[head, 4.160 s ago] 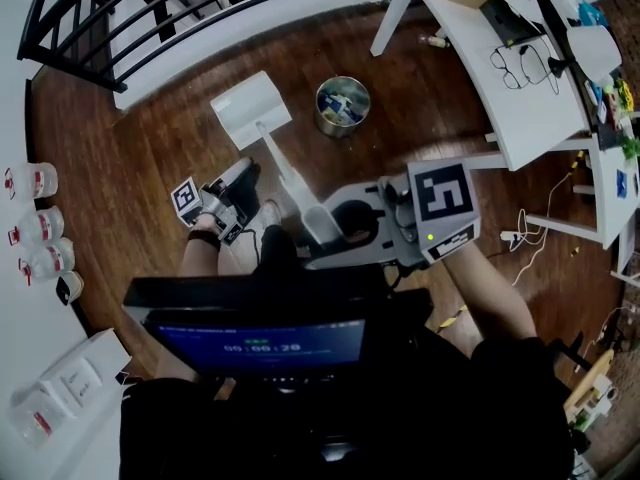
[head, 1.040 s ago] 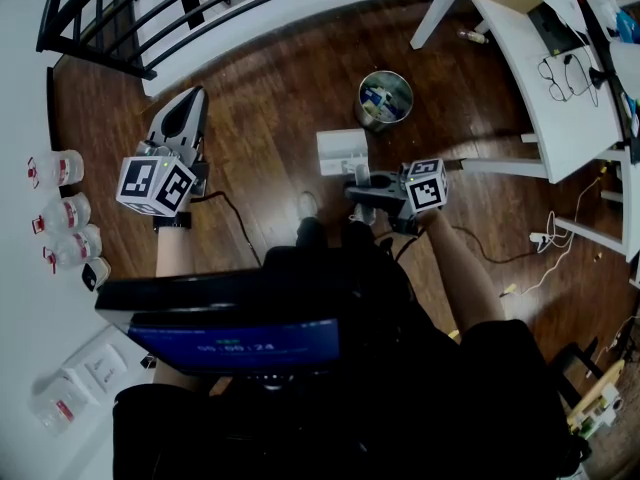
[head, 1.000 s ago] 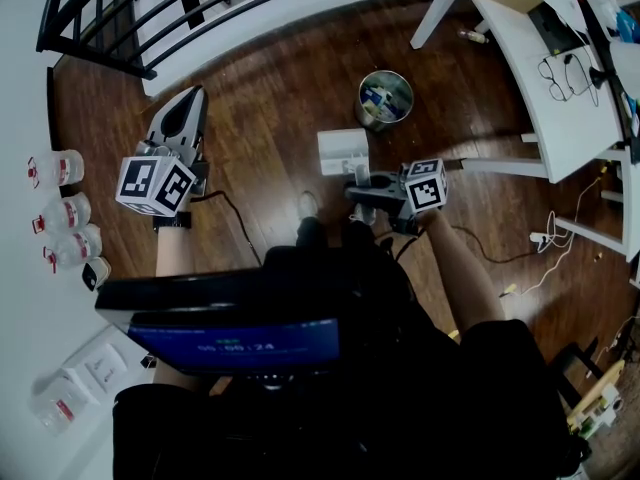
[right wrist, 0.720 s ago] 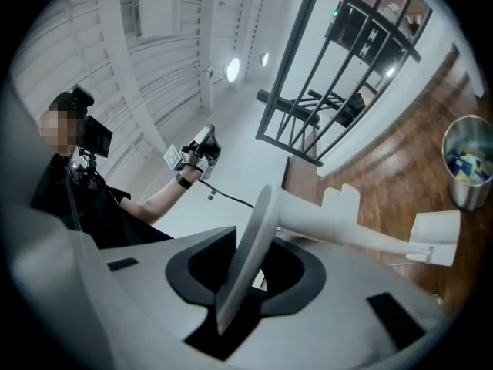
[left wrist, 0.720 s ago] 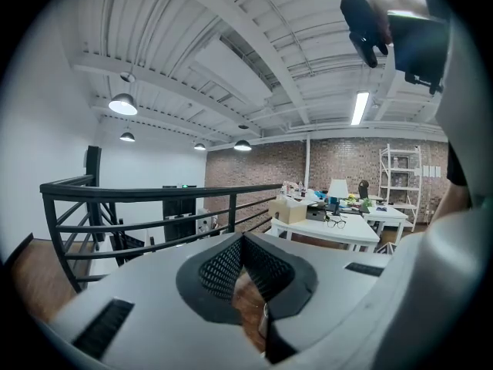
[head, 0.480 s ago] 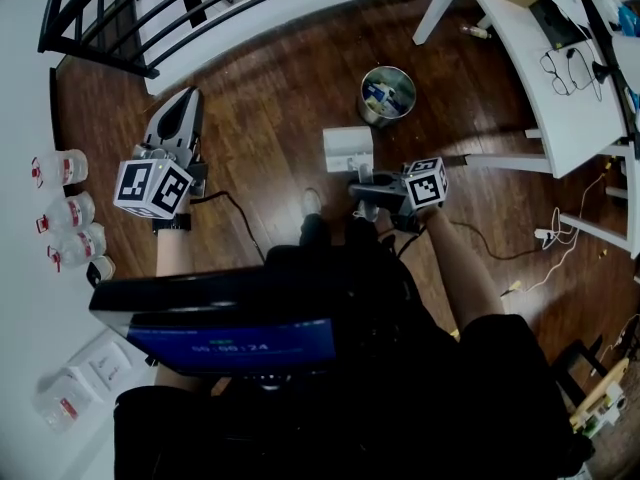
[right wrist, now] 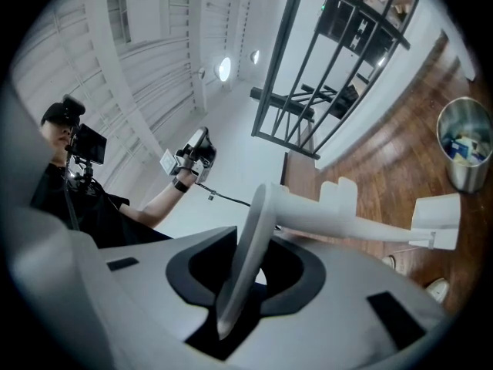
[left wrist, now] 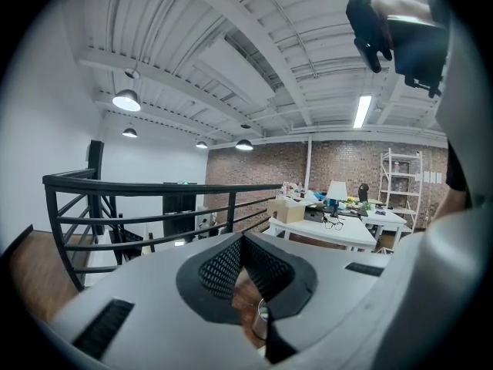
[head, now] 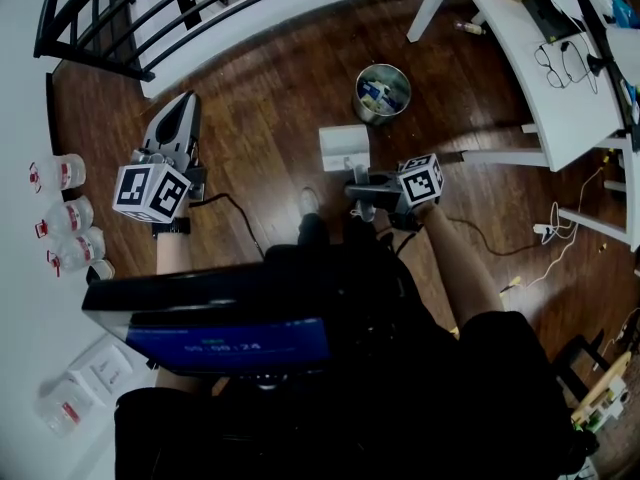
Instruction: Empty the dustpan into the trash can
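Observation:
A white dustpan (head: pixel 344 148) lies low over the wooden floor, just in front of the round metal trash can (head: pixel 383 93), which has scraps inside. My right gripper (head: pixel 356 188) is shut on the dustpan's white handle (right wrist: pixel 254 230); its jaws have just been closing slightly on it. The right gripper view shows the pan (right wrist: pixel 435 220) beyond the jaws and the trash can (right wrist: pixel 466 149) beside it. My left gripper (head: pixel 184 105) is held up at the left, far from the dustpan. Its jaws (left wrist: pixel 245 245) are shut with nothing between them.
A white desk (head: pixel 540 78) with glasses and boxes stands at the right, with cables (head: pixel 560 233) on the floor below. A black railing (head: pixel 120 28) runs along the back left. Several bottles (head: pixel 60 218) sit at the far left. A shoe (head: pixel 310 203) is near the dustpan.
Since the oldest frame the dustpan has moved from left of the can to just in front of it, and my left gripper has risen away to the left. Little differs over the last second.

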